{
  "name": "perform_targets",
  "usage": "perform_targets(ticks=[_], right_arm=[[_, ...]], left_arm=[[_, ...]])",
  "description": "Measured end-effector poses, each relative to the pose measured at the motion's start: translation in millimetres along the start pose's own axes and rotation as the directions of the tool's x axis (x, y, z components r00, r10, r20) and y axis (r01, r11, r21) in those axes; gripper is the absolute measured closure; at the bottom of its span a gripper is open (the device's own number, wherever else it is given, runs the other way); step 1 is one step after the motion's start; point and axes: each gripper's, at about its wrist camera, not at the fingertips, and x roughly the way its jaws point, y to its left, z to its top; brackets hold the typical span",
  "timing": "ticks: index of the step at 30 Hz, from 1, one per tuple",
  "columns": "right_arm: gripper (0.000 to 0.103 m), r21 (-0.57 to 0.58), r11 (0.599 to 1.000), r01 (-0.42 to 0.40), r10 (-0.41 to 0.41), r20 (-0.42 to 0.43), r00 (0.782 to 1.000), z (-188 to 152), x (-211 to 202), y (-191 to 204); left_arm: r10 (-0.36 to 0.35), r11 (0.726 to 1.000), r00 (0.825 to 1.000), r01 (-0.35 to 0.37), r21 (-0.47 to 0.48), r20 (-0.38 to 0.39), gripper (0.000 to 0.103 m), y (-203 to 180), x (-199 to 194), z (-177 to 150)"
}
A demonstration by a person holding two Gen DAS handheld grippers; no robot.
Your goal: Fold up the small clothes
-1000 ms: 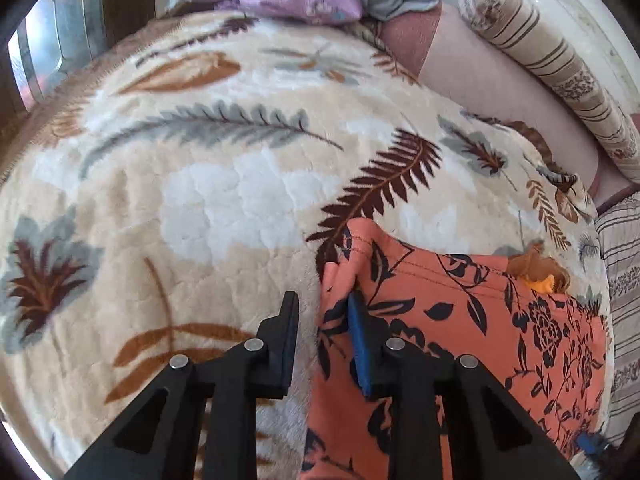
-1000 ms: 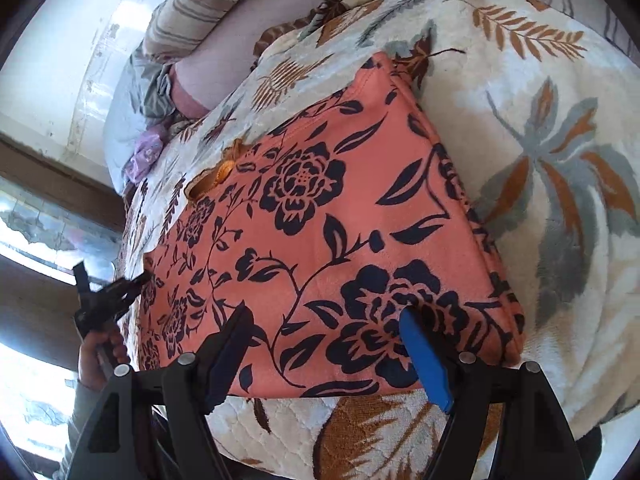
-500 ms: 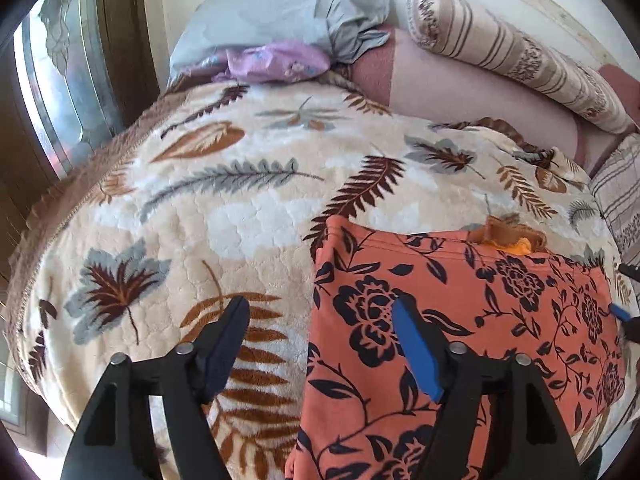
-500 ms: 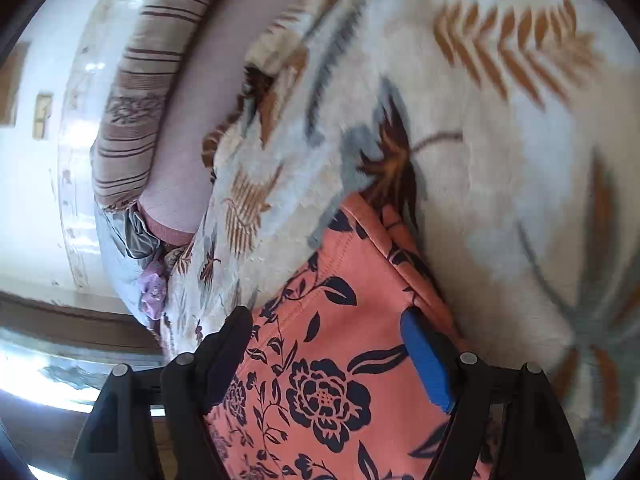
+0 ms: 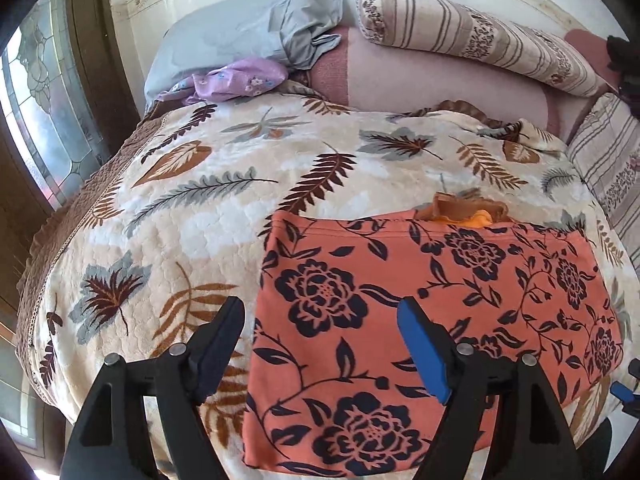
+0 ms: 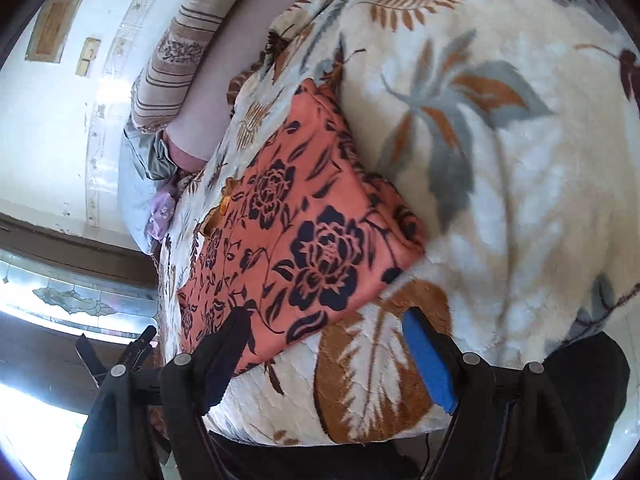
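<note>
A folded orange garment with dark flowers (image 5: 420, 312) lies flat on the leaf-patterned blanket (image 5: 168, 216). A tan and orange bit of cloth (image 5: 464, 210) sticks out at its far edge. My left gripper (image 5: 320, 312) hangs open above the garment's left edge and holds nothing. In the right wrist view the garment (image 6: 304, 216) runs away to the upper left. My right gripper (image 6: 326, 316) stands open over its near right corner and the blanket (image 6: 500, 168), empty. The left gripper (image 6: 116, 344) shows small at the lower left there.
A grey pillow (image 5: 248, 36), a crumpled purple cloth (image 5: 236, 80) and a striped bolster (image 5: 472, 36) lie at the head of the bed. A patterned glass window (image 5: 36, 120) is on the left. The bed's near edge drops off below the grippers.
My left gripper went from nearly shut at the garment's left edge to wide open, and drew back and up. My right gripper swung toward the garment's far corner, then returned to its near corner.
</note>
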Motion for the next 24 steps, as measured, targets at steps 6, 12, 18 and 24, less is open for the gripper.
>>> perform_targets(ticks=[6,12,18,24], right_arm=[[0.022,0.082,0.995,-0.054,0.053,0.02,0.998,15.1,12.3,-15.8],[0.021,0.157,0.983,-0.092,0.082,0.065,0.994,20.1,20.9,-19.5],[0.021,0.201,0.973,-0.116,0.097,0.098,0.99,32.6,18.8,-22.7],[0.021,0.141,0.987,-0.07,0.055,0.104,0.993,37.5,23.9,-8.9]], left_arm=[[-0.014,1.0,1.0,0.014,0.017,0.015,0.024,-18.0,-15.2,-3.2],[-0.064,0.995,0.997,0.066,0.074,-0.032,0.012,-52.7,6.5,-25.7],[-0.038,0.989,0.989,0.058,0.139,-0.142,0.013,-80.0,37.2,-53.4],[-0.082,0.988,0.996,0.086,0.13,-0.041,0.01,-93.9,19.2,-39.5]])
